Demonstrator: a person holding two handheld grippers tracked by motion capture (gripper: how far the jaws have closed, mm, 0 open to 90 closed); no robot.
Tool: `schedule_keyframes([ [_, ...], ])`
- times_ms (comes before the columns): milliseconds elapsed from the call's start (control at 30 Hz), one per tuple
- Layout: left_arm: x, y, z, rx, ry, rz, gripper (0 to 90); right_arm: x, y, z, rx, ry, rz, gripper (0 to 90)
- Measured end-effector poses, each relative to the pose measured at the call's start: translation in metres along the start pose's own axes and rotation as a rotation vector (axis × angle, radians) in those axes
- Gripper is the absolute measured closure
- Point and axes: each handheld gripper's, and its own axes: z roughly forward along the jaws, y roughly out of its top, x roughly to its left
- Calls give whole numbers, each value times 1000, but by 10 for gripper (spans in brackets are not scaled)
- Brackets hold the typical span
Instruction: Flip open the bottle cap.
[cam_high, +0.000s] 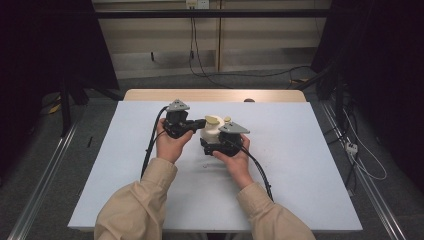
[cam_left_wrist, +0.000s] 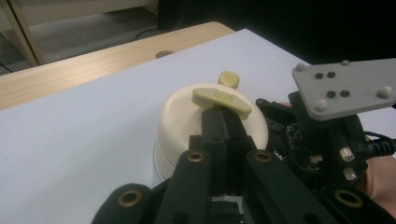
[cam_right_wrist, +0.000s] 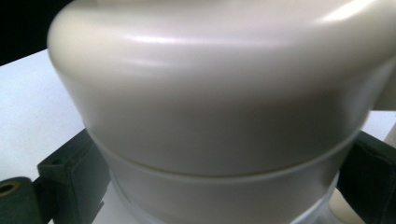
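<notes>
High view: I had right fingers (cam_high: 212, 142) bracing the pot (cam_high: 209, 134), left fingers (cam_high: 200, 121) pinching its knob (cam_high: 213, 120); lifting next.

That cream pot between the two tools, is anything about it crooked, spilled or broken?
Nothing stands out. The cream pot sits upright on the white table, lid level, left gripper pinching its handle, no spill or crack visible.

table (cam_high: 300, 165): open all round | centre: cream pot (cam_left_wrist: 187, 116) blocks passage
</notes>
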Motion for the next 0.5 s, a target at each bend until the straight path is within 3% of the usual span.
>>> schedule_keyframes([
  [500,0,5,2,-9,6,6,900,0,0,0,2,-2,-2,34],
])
